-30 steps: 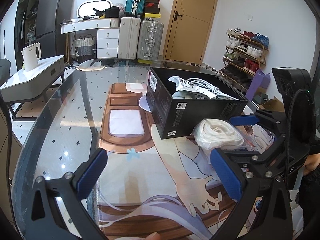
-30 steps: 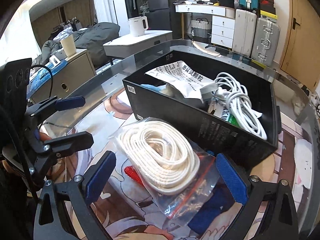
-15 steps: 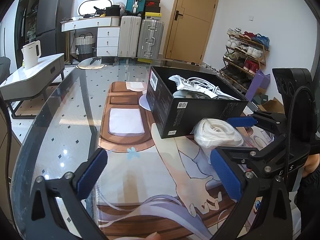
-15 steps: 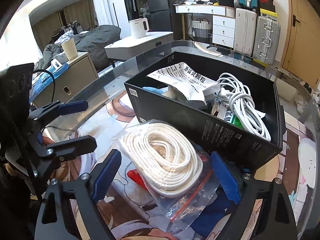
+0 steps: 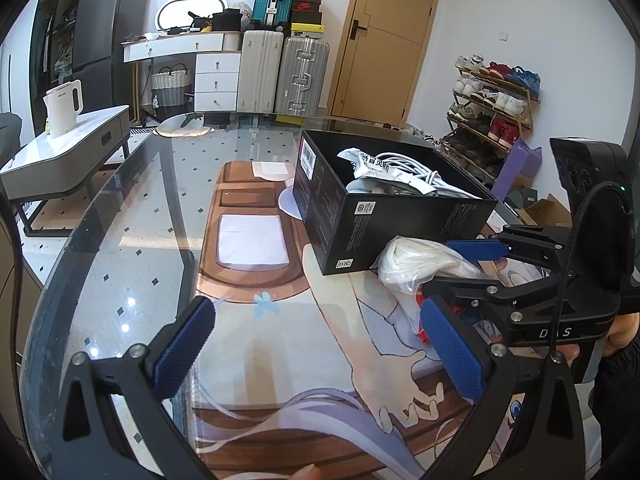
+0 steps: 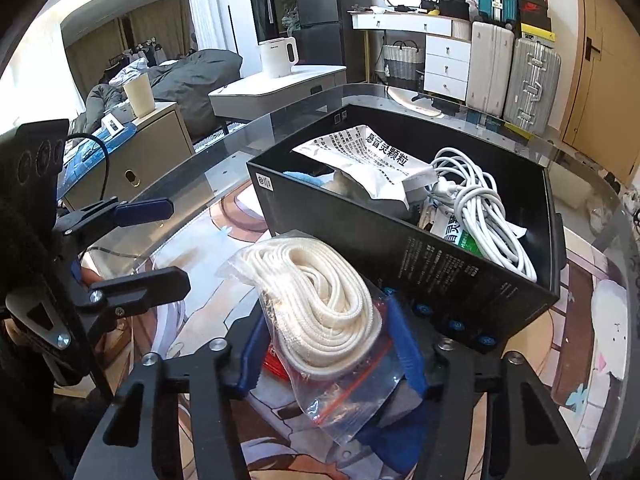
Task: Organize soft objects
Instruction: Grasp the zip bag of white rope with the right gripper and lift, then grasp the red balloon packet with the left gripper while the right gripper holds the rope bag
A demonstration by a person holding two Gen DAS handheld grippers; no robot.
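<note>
Though partly hidden: red item (image 6: 274,362) under bag, kind unclear; blue item (image 6: 308,178) in box mostly covered by packet.
Cut off: print on green-labelled pack (image 6: 460,238) in box, only partly readable.
Box (image 6: 400,248): black, open, on mat (image 5: 280,340); contents packet (image 6: 368,160), white cable (image 6: 476,204), green-labelled pack.
Bag (image 6: 332,320): clear, zip-type, coiled white rope (image 6: 320,296) inside; on mat, just beside box's near wall.
Right gripper (image 6: 330,354): jaws just been closing, now narrowed onto bag, pads pressing both sides.
Left gripper (image 5: 320,344): jaws wide, nothing between, over mat, well apart from bag.
</note>
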